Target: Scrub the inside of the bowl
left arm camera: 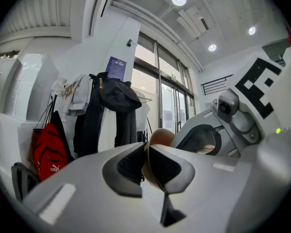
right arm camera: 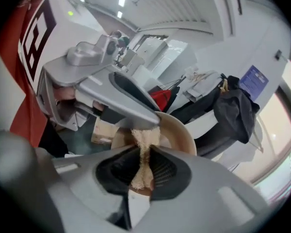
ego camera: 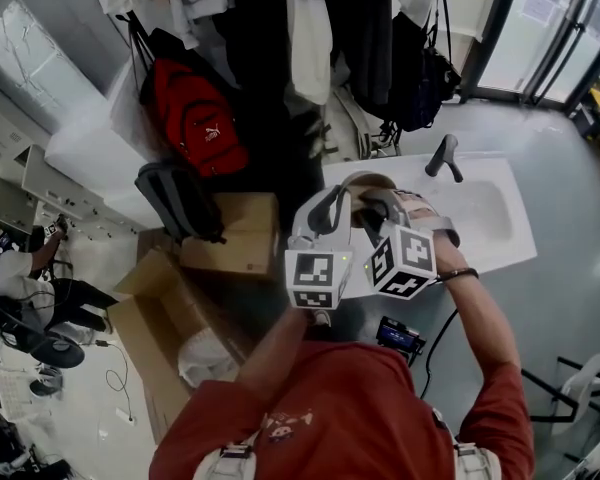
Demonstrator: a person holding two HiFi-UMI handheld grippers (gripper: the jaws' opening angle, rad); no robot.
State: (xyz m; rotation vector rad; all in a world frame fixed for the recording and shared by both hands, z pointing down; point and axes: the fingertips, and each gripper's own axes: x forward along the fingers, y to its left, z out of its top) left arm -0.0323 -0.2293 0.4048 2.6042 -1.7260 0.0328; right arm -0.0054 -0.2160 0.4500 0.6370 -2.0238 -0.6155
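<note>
A tan bowl [ego camera: 368, 181] is held up over the left end of the white sink [ego camera: 490, 218]. My left gripper [ego camera: 342, 200] is shut on the bowl's rim; in the left gripper view the thin tan edge [left arm camera: 160, 138] runs between the pads. My right gripper [ego camera: 378, 211] is shut on a beige scrubbing cloth [right arm camera: 144, 144]. In the right gripper view the cloth hangs against the inside of the bowl [right arm camera: 182, 130], just below the left gripper's finger [right arm camera: 131, 98] on the rim. The two marker cubes sit side by side and hide most of the bowl in the head view.
A dark faucet [ego camera: 443, 156] stands at the sink's back. Left of the sink are cardboard boxes [ego camera: 230, 236], a grey bag [ego camera: 175, 200] and a red backpack [ego camera: 198, 118]. Dark coats [ego camera: 350, 28] hang behind. A person [ego camera: 20, 283] is at far left.
</note>
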